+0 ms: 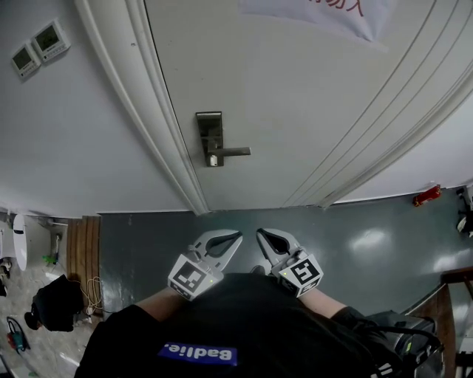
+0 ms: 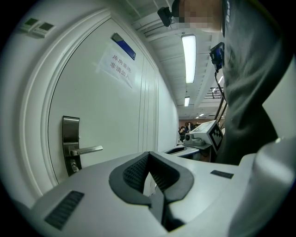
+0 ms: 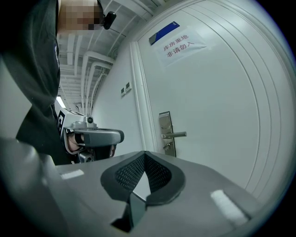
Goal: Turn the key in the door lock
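The grey-green floor (image 1: 148, 236) runs out from under the person's black top (image 1: 244, 325) at the bottom of the head view. There's a strip of wooden boards (image 1: 83, 251) at lower left & a small red thing (image 1: 427, 196) on the floor at far right, by the wall. Past that stands the white door (image 1: 295, 88), shut in its moulded frame and filling the upper middle. A paper notice (image 1: 318, 11) on it is cut off by the top edge. Two wall panels (image 1: 41, 46) sit upper left on the white wall.

The head view has no ceiling. The left gripper view does, w/ a long strip light (image 2: 188, 58) at top centre. It also shows a blue plate (image 2: 123, 46) above the notice and a lit room running back at right centre. The right gripper view has the plate & notice at upper right and ceiling pipes (image 3: 92, 65) at upper left. Each gripper view catches the other gripper off to one side.

The left gripper (image 1: 238, 238) and right gripper (image 1: 260, 235) sit side by side at lower centre of the head view. They're close to the person's body, pointing at the door, well apart from it. On both, the jaw tips are pressed together w/ nothing between the pads.

The key (image 1: 213, 159) is in the lock plate (image 1: 209, 129), just under the lever handle (image 1: 235, 152), near the door's left edge. That's centre-left in the head view, lower left in the left gripper view & just right of centre in the right gripper view. Neither gripper touches it.
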`<action>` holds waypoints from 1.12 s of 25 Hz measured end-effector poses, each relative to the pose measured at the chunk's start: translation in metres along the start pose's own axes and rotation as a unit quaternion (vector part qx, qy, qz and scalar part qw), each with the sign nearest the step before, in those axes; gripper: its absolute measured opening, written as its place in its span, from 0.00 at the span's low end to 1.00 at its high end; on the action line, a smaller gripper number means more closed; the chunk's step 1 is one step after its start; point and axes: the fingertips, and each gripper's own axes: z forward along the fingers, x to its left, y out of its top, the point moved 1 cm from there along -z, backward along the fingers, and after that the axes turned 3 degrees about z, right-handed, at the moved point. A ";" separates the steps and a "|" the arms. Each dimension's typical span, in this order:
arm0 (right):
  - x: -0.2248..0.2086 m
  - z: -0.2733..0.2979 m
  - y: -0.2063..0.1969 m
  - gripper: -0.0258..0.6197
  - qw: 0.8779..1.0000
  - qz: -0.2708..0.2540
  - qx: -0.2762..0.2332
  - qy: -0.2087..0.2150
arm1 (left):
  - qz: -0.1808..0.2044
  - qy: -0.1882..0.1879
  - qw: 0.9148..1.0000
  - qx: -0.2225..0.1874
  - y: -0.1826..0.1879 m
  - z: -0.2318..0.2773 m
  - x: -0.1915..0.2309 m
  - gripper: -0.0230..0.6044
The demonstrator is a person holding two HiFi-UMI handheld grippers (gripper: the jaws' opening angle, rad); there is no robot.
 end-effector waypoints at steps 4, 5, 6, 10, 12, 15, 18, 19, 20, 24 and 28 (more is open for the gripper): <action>0.003 0.002 -0.001 0.03 1.000 -0.008 0.003 0.006 | 0.005 0.002 1.000 0.003 -0.003 -0.001 0.001 0.05; 0.002 0.002 -0.002 0.03 1.000 -0.008 0.003 0.006 | 0.003 0.003 1.000 0.004 -0.003 -0.002 0.001 0.05; 0.003 0.003 -0.002 0.03 1.000 -0.007 0.003 0.006 | 0.001 0.004 1.000 0.004 -0.004 -0.002 0.001 0.05; 0.004 0.004 -0.001 0.03 1.000 -0.002 0.004 0.009 | -0.003 0.008 1.000 0.005 -0.007 -0.001 0.003 0.05; 0.005 0.004 -0.002 0.03 1.000 -0.004 0.005 0.011 | -0.005 0.007 1.000 0.005 -0.008 -0.001 0.003 0.05; 0.006 0.005 -0.002 0.03 1.000 -0.004 0.008 0.014 | -0.005 0.006 1.000 0.005 -0.007 -0.001 0.002 0.05; 0.006 0.006 -0.002 0.03 1.000 -0.001 0.009 0.015 | -0.003 0.006 1.000 0.005 -0.006 -0.001 0.003 0.05; 0.006 0.006 -0.002 0.03 1.000 -0.001 0.009 0.015 | -0.003 0.006 1.000 0.005 -0.006 -0.001 0.003 0.05; 0.006 0.006 -0.002 0.03 1.000 0.000 0.010 0.015 | -0.004 0.007 1.000 0.005 -0.006 -0.001 0.003 0.05; 0.006 0.006 -0.003 0.03 1.000 -0.005 0.011 0.017 | -0.006 0.005 1.000 0.005 -0.006 0.000 0.002 0.05; 0.005 0.005 -0.003 0.03 1.000 -0.007 0.011 0.015 | -0.005 0.006 1.000 0.003 -0.006 0.000 0.003 0.05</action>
